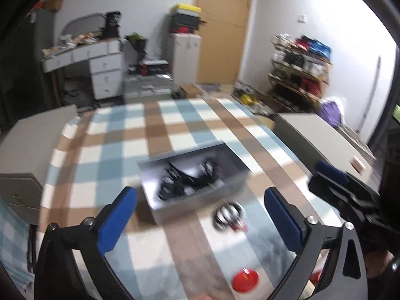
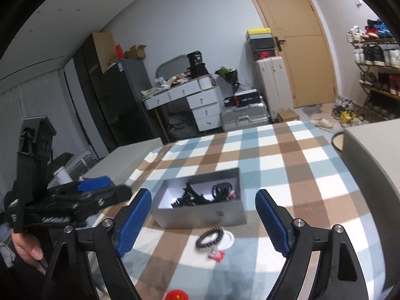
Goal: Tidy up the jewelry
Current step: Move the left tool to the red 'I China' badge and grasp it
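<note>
A grey open box (image 2: pixel 200 215) stands on the checked cloth (image 2: pixel 287 165), with a tangle of black jewelry (image 2: pixel 197 197) inside. In front of it lie a black bead bracelet (image 2: pixel 208 237), a white bangle (image 2: pixel 228 241) and a small red charm (image 2: pixel 216 255). A red round piece (image 1: pixel 245 280) lies nearer to me. My left gripper (image 1: pixel 200 195) hangs open above the near side of the box (image 1: pixel 175 207), nothing between its pads. My right gripper (image 2: pixel 203 195) is open too and empty, and shows at the right edge (image 1: pixel 332 175) of the left wrist view. The left wrist view is blurred.
Grey blocks flank the cloth, one on the left (image 2: pixel 130 157) and one on the right (image 2: pixel 370 162). Beyond the table are a white desk (image 2: pixel 195 95), suitcases (image 2: pixel 272 85), a door (image 2: pixel 300 40) and a shoe rack (image 2: pixel 377 57). A hand (image 2: pixel 25 247) holds the left gripper (image 2: pixel 95 185).
</note>
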The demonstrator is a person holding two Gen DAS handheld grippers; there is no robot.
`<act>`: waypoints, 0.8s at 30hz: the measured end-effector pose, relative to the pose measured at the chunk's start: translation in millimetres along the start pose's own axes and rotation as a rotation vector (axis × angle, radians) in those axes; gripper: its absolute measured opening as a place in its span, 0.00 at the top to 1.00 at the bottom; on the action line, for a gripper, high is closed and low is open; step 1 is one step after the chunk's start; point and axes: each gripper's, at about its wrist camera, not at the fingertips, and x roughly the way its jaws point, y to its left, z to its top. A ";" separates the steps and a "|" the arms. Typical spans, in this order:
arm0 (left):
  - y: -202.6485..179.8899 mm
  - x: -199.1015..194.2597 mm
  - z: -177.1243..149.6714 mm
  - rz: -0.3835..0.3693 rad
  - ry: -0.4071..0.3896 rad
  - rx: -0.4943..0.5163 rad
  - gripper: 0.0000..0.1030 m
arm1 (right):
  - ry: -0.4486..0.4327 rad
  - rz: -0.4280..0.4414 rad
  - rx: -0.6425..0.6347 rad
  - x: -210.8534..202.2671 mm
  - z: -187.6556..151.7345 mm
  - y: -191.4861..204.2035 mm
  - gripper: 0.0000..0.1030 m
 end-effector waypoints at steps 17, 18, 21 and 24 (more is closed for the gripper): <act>-44.6 38.3 -94.9 -0.095 0.251 0.083 0.02 | 0.102 -0.064 0.121 -11.9 -63.5 -35.4 0.09; -45.5 39.6 -96.8 -0.092 0.259 0.093 0.02 | 0.106 -0.065 0.119 -12.1 -65.5 -35.1 0.09; -51.5 46.8 -102.1 -0.079 0.279 0.136 0.02 | 0.109 -0.066 0.112 -12.8 -69.0 -34.4 0.09; -54.2 49.2 -107.0 -0.077 0.294 0.166 0.02 | 0.110 -0.061 0.123 -12.1 -70.6 -35.5 0.09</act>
